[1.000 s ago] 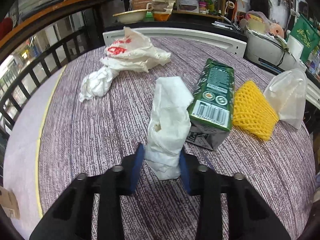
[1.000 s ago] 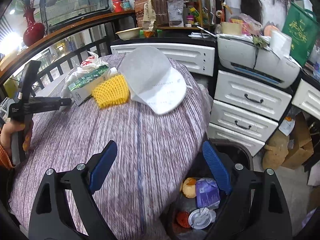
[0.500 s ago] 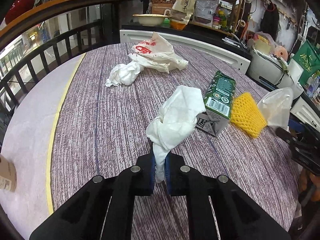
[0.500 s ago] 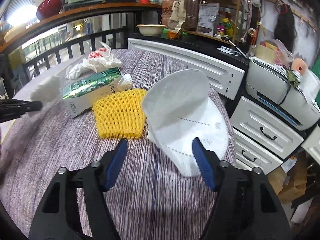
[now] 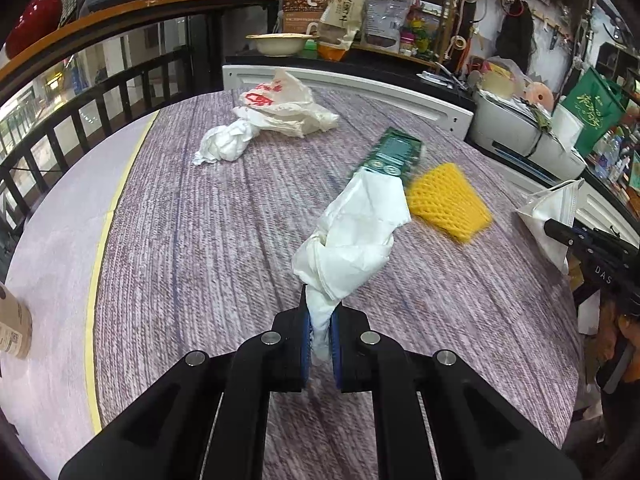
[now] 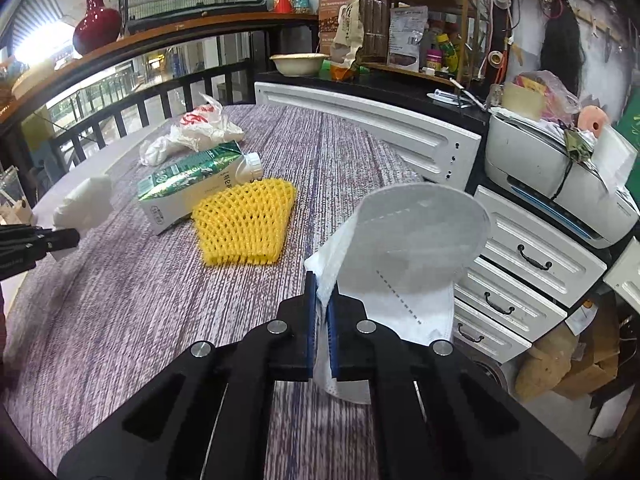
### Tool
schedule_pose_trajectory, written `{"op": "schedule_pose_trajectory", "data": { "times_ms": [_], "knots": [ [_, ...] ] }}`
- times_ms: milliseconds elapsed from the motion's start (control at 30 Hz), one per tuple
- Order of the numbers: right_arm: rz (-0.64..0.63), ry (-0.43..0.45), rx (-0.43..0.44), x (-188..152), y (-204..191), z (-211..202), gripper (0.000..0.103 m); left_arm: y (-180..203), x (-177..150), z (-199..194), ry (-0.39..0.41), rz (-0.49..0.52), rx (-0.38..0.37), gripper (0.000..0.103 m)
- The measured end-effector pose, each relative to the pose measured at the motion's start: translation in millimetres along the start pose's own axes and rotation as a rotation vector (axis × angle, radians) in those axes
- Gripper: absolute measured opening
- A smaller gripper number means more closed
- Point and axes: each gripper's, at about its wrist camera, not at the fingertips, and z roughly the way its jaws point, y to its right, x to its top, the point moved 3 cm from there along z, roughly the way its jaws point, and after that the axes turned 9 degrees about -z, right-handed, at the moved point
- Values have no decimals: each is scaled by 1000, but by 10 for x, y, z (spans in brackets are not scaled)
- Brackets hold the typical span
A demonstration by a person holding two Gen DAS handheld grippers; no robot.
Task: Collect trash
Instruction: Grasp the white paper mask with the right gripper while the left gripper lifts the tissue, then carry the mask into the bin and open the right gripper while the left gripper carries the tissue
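Note:
My left gripper [image 5: 320,336] is shut on a crumpled white tissue [image 5: 356,232] and holds it above the purple table [image 5: 200,240]. My right gripper [image 6: 321,320] is shut on a white face mask [image 6: 408,256] at the table's right edge; the mask also shows in the left wrist view [image 5: 554,216]. On the table lie a green carton [image 6: 192,184], a yellow foam net [image 6: 244,228], a white plastic bag with red print [image 5: 280,104] and a second tissue wad [image 5: 228,144].
White drawers [image 6: 532,264] and a printer [image 6: 560,176] stand right of the table. A black railing [image 5: 80,120] runs along the left. A brown paper cup [image 5: 12,328] sits at the table's left edge. Cardboard [image 6: 568,364] lies on the floor.
My left gripper shut on the tissue and lifted it off the table. My right gripper moved from above the bin to the mask and shut on it.

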Motion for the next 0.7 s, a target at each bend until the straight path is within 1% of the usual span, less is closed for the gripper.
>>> {"op": "schedule_pose_trajectory", "data": {
  "times_ms": [200,467,600,700],
  "knots": [
    [43,30,-1,-203,91,-352,6,311,-177,-104,-5,35,-51,9],
    [124,55,-25,-566,280,-747,6,711,-368,-224,-7,63,-124,9],
    [155,52,-50,-791,378,-879,6,956,-463,-281,7,100,-141,9],
    [192,34,-55,-975,471,-915,6,1175,-549,-311,-4,121,-183,9]
  ]
}}
